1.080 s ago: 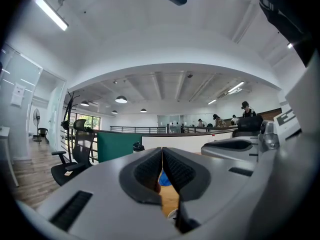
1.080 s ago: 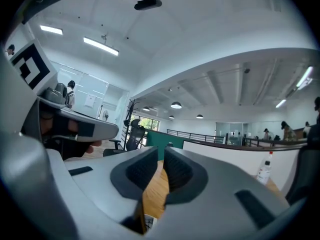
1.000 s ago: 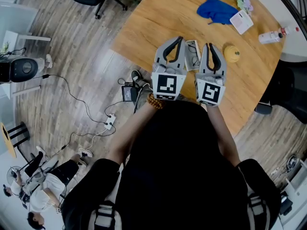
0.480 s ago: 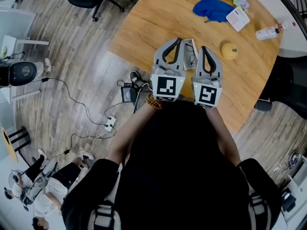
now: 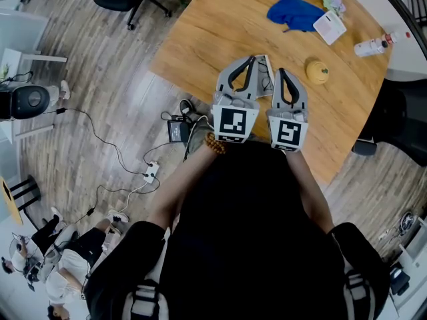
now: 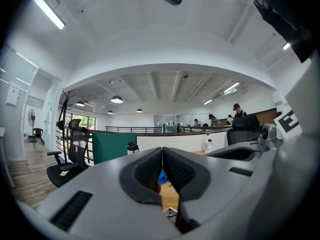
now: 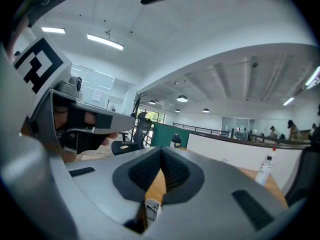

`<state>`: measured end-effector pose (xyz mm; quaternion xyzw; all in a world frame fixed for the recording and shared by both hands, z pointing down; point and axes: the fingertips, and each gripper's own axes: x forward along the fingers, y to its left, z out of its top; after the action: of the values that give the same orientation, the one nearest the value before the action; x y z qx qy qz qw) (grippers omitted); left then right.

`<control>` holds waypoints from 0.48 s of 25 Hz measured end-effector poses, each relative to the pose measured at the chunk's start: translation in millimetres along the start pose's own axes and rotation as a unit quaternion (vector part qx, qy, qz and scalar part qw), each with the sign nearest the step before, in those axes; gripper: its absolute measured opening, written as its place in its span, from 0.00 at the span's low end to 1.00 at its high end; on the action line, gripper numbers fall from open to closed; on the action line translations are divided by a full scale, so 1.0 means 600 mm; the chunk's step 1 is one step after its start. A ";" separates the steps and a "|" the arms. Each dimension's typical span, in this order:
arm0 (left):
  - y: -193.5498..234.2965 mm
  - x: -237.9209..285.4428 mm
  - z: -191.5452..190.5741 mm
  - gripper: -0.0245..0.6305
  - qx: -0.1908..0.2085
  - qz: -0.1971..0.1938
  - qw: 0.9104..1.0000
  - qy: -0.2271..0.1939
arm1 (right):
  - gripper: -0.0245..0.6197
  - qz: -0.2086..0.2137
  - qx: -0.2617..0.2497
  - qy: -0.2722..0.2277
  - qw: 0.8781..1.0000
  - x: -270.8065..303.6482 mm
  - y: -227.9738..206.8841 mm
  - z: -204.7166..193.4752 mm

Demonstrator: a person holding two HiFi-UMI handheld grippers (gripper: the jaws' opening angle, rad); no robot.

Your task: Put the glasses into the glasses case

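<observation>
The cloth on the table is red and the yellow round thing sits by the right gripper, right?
Not quite: the cloth is blue, not red, as the head view shows. The yellow round thing does sit by the right gripper.

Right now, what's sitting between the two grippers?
The white glasses case, with the glasses lying on it, sits on the table between the left gripper and the right gripper. The head view shows it best.
</observation>
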<state>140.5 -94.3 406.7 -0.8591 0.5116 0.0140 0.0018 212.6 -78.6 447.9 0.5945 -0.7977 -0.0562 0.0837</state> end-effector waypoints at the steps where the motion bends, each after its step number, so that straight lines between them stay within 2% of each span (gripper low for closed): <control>1: -0.001 0.000 -0.001 0.07 -0.002 -0.001 1.000 0.001 | 0.05 0.001 0.000 0.003 1.000 -0.001 0.000 -0.003; 7: -0.002 0.001 -0.007 0.07 -0.004 -0.003 1.000 0.005 | 0.05 0.012 -0.002 0.016 1.000 0.000 0.004 -0.019; 12: 0.002 0.004 -0.005 0.07 -0.012 0.000 1.000 0.007 | 0.05 0.041 -0.012 0.055 0.998 -0.003 0.019 -0.033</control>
<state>140.8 -97.1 409.7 -0.8592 0.5112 0.0143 -0.0115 206.1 -73.3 469.2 0.5626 -0.8149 -0.0291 0.1366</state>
